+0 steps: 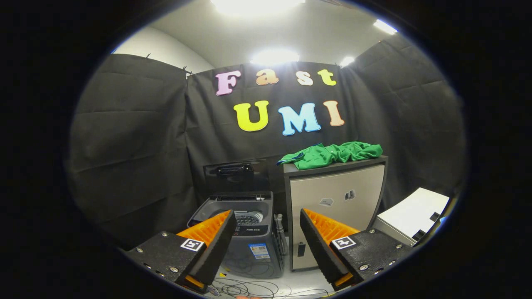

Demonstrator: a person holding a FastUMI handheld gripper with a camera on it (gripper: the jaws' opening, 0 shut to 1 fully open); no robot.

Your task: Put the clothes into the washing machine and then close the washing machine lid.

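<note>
Claw (266,218) spread wide, my fingers (210,245) holding nothing. Beyond them sits the washer (245,232), lid (235,174) raised against the wall. Right of it stands a cabinet (334,203), and the green clothes (332,154) lie heaped on top, well apart from me.

The washing machine (245,232) is carrying a small brand mark and a blue label on its front, both too blurred for reading.
</note>
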